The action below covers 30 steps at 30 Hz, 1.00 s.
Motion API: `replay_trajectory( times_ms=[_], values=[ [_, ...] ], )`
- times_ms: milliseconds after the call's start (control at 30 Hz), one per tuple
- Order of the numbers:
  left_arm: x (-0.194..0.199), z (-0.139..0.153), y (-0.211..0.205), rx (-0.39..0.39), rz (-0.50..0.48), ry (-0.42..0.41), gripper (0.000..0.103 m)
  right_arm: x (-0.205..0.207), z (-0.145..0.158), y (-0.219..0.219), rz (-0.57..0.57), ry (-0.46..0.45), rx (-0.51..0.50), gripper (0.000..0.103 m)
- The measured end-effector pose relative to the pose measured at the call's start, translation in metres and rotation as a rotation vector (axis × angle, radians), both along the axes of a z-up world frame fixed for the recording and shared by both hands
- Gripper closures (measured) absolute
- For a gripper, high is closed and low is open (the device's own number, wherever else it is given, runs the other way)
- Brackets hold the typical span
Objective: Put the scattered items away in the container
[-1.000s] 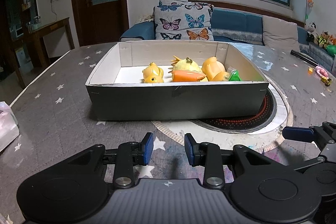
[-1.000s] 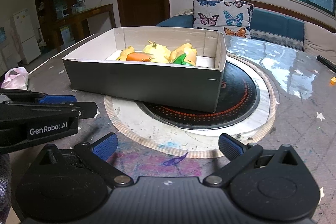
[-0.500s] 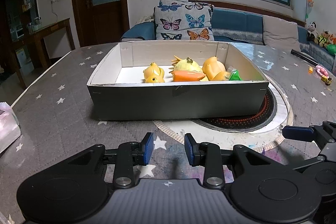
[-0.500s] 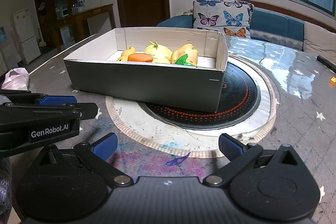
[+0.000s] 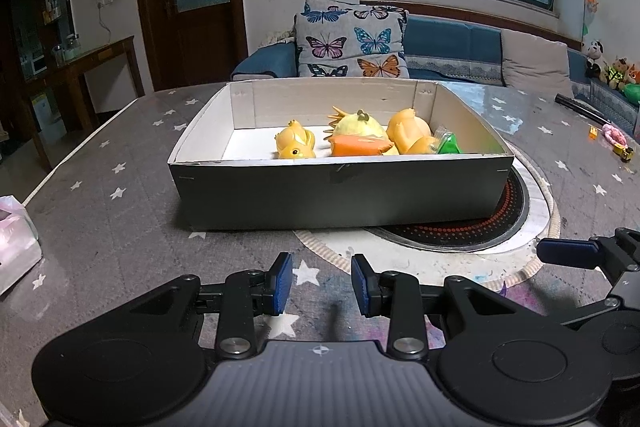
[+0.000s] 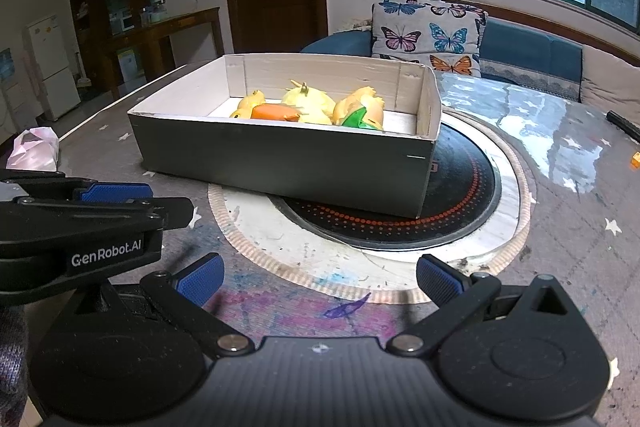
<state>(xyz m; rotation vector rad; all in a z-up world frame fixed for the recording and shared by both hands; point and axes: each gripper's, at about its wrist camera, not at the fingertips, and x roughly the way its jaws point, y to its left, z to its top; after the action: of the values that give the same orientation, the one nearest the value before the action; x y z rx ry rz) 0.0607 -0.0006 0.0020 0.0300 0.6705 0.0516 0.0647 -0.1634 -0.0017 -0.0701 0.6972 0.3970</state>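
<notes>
A rectangular cardboard box [image 5: 340, 193], grey outside and white inside, sits on the table [image 5: 112, 227] at 12 o'clock from both grippers, one corner overlapping the round black glass hob [image 6: 460, 203] with its ring of orange dots. Inside the box lie glossy rubbery toys: a small yellow duck-like figure [image 5: 294, 145], a spiky pale-yellow ball [image 5: 360, 125] with a smooth orange carrot shape [image 5: 358, 148] across its front, a rounded orange figure [image 5: 408, 131], and a green piece [image 5: 449, 145] at the 3 o'clock end. The left gripper [image 5: 321, 283] hangs low over the star-printed grey cloth, its ribbed blue pads parted by a narrow gap and empty. The right gripper [image 6: 319, 277] is spread wide, holding nothing, above a purple-stained patch by the hob's pale rim. A crumpled pink plastic bag [image 6: 34, 147] lies at 10 o'clock of the right wrist view.
</notes>
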Motion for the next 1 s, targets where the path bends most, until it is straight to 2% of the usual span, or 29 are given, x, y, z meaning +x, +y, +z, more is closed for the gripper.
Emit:
replay_trajectory(
  times_ms=[1000],
  values=[
    [0.014, 0.006, 0.011, -0.002, 0.019, 0.015, 0.068, 0.016, 0.005, 0.011, 0.022, 0.019, -0.01, 0.0]
  ],
)
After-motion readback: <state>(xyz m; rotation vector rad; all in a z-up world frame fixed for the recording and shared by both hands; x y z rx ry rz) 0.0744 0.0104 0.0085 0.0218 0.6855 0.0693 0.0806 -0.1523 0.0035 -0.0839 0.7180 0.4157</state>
